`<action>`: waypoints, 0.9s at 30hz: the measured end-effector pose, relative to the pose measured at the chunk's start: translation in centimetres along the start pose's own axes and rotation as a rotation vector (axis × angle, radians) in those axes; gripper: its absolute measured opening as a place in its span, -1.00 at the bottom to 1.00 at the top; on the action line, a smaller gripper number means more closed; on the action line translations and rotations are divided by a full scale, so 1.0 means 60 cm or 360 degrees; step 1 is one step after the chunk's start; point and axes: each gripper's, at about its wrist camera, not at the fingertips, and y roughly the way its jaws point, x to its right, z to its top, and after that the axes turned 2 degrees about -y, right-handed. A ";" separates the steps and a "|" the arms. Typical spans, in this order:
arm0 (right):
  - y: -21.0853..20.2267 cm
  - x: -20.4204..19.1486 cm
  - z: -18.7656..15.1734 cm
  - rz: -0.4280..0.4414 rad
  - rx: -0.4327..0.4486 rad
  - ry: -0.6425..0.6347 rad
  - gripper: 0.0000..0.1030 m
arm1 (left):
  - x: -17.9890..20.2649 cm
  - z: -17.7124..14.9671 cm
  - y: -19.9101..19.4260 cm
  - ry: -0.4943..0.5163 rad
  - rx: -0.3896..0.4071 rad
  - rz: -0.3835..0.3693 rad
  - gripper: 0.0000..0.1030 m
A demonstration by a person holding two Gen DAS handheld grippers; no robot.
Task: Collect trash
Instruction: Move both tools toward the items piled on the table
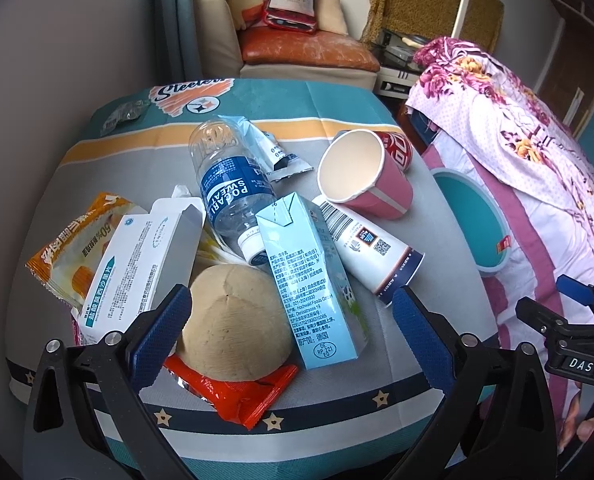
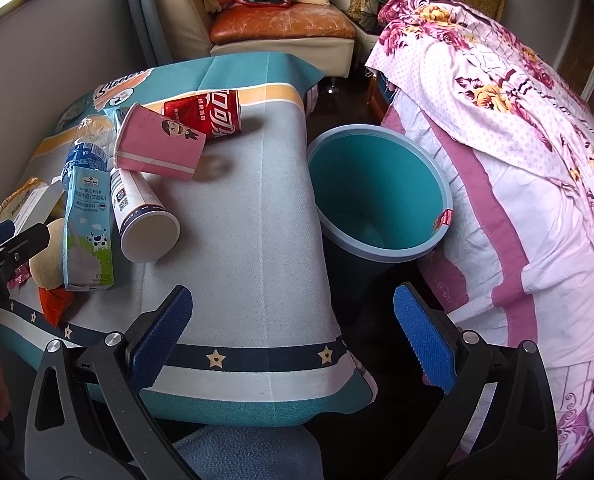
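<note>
Surface: woven cloth-covered table, grey centre, teal border, navy band with stars; a floral quilt lies to its right.
Bin: round teal plastic bin on the floor between table edge and quilt, tilted, smooth inside, nothing visible in it.
Trash, location: all on the table's left half, piled loosely.
Milk carton: pale blue rectangular milk carton, lying flat, printed text up, leaning on the coconut and white cup.
Coconut: husked coconut, domed, fibrous beige, resting on a crinkled red wrapper.
Bottle: clear ribbed plastic bottle, blue label, white cap, on its side.
Cups: pink paper cup on its side, mouth toward the left camera; white paper cup lying beside it, touching the carton.
Can: red cola can, on its side behind the pink cup.
Box: white cardboard box, flap open, over an orange snack bag.
Left gripper: left gripper, blue textured pads spread wide, straddling coconut and carton, pinching nothing.
Right gripper: right gripper, pads spread wide above the table's near right edge, holding nothing.
</note>
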 end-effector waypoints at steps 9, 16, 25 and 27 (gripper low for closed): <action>0.007 -0.001 0.001 0.0005 -0.0021 0.0006 0.88 | -0.013 -0.006 0.013 -0.0018 -0.0022 -0.0002 0.95; 0.015 -0.005 0.002 0.0017 -0.0042 0.0001 0.88 | -0.011 -0.008 0.018 -0.0009 -0.0041 -0.0013 0.95; 0.022 -0.005 0.004 0.0018 -0.0061 0.0008 0.88 | -0.008 -0.009 0.024 -0.0009 -0.0059 -0.0010 0.95; 0.023 -0.005 0.004 0.0020 -0.0064 0.0007 0.88 | -0.008 -0.009 0.026 -0.0010 -0.0064 -0.0011 0.95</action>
